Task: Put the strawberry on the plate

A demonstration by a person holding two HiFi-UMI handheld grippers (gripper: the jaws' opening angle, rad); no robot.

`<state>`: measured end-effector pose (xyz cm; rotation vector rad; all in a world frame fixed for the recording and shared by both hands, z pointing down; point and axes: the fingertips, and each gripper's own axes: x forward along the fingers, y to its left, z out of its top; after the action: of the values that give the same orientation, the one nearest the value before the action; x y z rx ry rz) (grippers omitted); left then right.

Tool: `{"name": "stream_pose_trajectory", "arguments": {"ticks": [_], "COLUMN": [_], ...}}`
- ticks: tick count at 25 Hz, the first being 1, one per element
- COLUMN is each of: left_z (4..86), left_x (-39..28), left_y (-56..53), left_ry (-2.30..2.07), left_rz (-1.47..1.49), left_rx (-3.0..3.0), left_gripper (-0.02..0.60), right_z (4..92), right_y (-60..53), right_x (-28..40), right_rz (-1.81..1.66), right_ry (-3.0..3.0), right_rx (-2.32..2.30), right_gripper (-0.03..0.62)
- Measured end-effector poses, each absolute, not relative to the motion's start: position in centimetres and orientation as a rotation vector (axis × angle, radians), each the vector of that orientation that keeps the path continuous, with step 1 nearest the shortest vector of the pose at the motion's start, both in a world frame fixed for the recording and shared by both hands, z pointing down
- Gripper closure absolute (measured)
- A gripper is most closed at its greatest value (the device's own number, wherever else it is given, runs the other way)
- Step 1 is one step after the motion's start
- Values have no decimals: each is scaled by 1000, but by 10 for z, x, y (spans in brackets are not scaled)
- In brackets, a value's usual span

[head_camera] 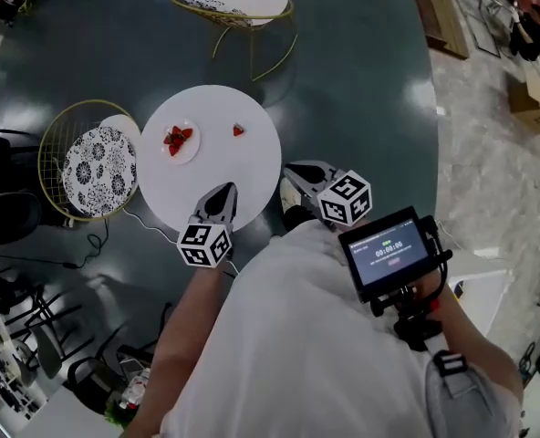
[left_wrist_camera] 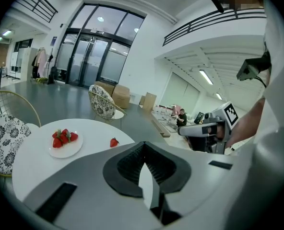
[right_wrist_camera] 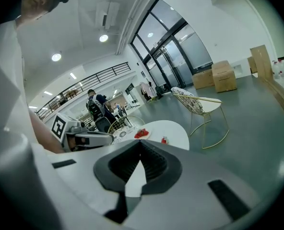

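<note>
Red strawberry (head_camera: 238,130) alone on round white table (head_camera: 223,170)

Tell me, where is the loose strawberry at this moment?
In the head view the loose strawberry lies on the round white table, right of the plate, apart from it.
</note>
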<state>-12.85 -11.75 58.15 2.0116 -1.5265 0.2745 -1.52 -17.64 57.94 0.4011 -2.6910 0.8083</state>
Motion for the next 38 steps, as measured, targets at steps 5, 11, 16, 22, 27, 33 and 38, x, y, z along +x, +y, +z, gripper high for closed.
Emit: {"name": "stream_pose_trajectory", "arguments": {"ticks": [5, 11, 16, 22, 27, 33, 38], "left_z": [594, 607, 638, 657, 667, 681, 691], "left_x": [-135, -134, -146, -148, -153, -159, -154], "left_y": [-132, -154, -186, -197, -207, -211, -219], "left_ry": [-1540, -1551, -1542, -1519, -1497, -1462, -1386], "left_rz": [326, 338, 368, 424, 494, 607, 665], "left_rx": [1970, 1927, 1893, 1864, 1862, 1867, 1902], "left_gripper": [574, 574, 574, 574, 574, 572, 572], "right_z": [589, 602, 629, 637, 639, 646, 648], "right_y": [-190, -204, -236, -248, -256, -254, -254], "right_x": [-29, -37, -54, -56, -57, -56, -55], "right_rz": [825, 844, 868, 892, 909, 934, 958], "right_ry": [-2665, -2637, -2623, -2614, -2604, -2586, -2577], "right_rx": [343, 259, 224, 228, 240, 256, 270], "right_gripper": [586, 586, 586, 586, 586, 586, 586]}}
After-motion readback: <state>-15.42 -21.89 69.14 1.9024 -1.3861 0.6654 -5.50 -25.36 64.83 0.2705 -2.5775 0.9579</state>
